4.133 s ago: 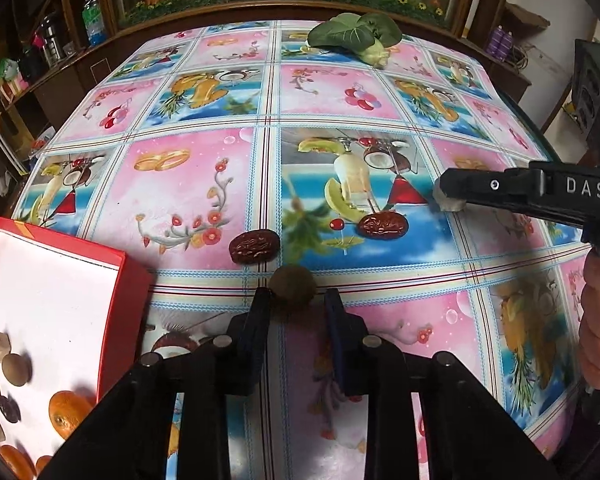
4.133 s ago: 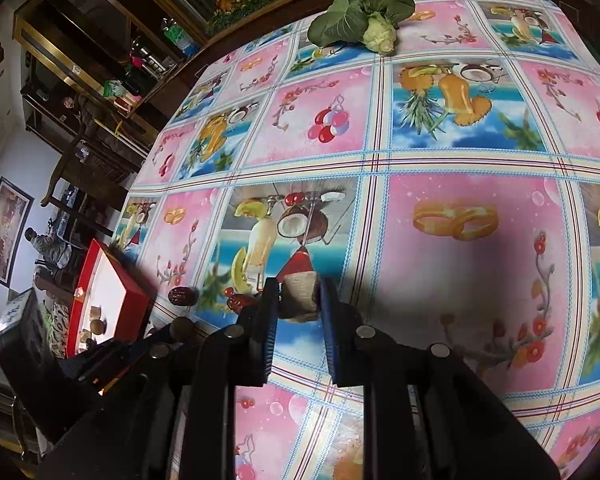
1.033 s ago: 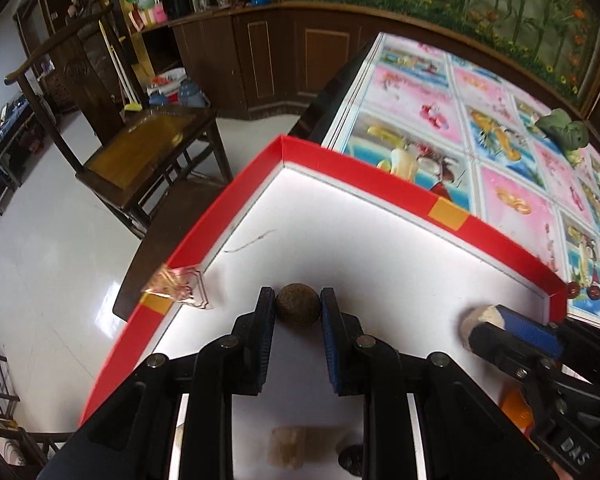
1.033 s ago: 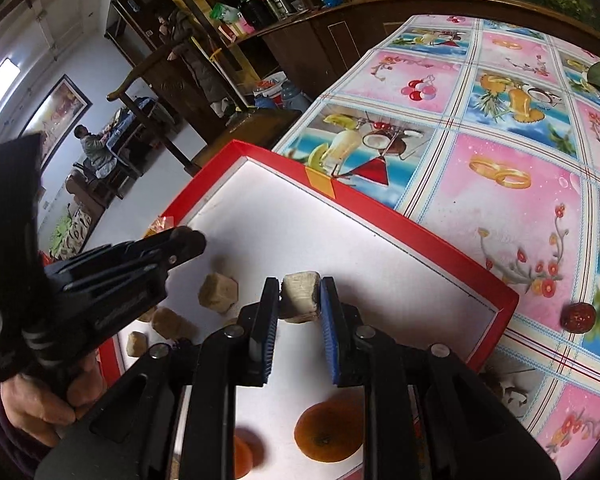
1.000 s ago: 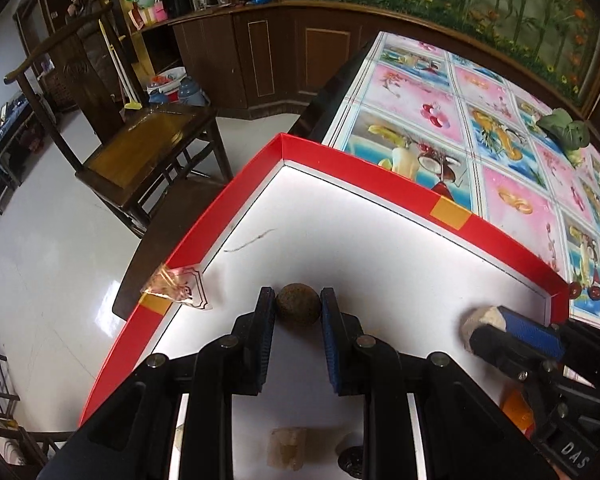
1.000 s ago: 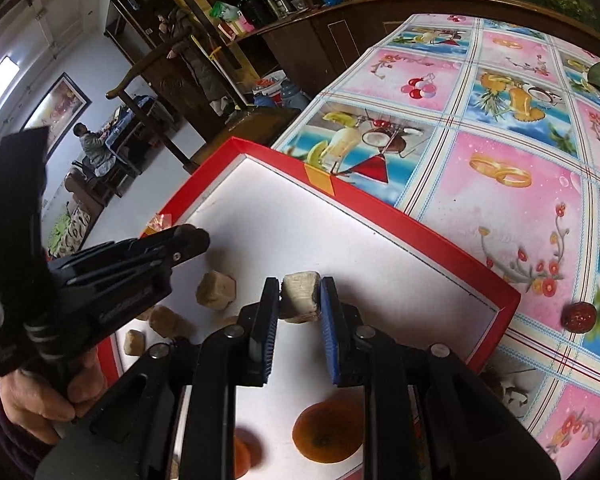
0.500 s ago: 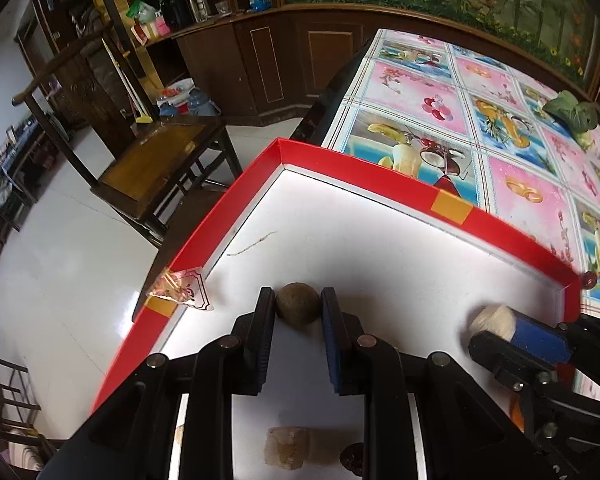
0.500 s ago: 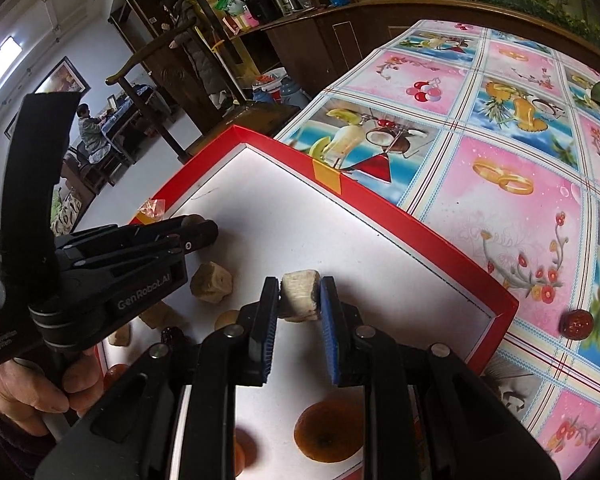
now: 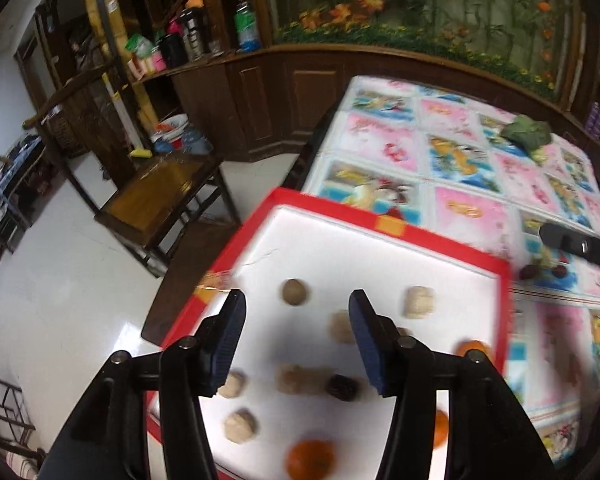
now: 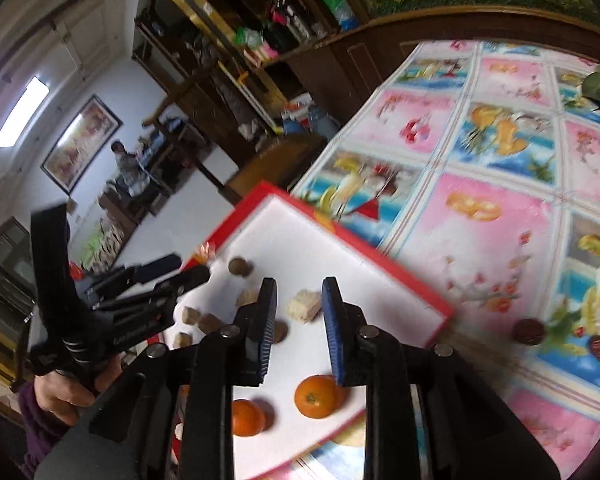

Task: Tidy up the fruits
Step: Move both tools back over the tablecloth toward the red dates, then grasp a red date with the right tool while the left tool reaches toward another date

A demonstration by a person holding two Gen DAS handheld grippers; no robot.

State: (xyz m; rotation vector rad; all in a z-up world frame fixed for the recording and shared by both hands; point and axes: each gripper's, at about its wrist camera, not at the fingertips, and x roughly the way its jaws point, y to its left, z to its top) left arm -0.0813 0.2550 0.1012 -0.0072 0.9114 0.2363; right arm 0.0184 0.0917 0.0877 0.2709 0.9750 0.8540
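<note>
A worktop [image 9: 464,216] under a fruit-print cloth fills the scene from 12 to 3 o'clock, with a wooden chair [image 9: 160,196] on the white floor at 9. The red-rimmed tray [image 9: 452,246] overhangs the worktop's near edge. The left tool [image 9: 296,318] hangs released above it, jaws wide apart, the round brown fruit [image 9: 295,291] lying free between them. The right tool [image 10: 299,308] is also released, a pale chunk [image 10: 303,301] in its gap. Two oranges [image 10: 315,396] sit at the tray's near edge. Two red dates [image 10: 530,332] lie on open cloth beyond the rim at 3 o'clock.
</note>
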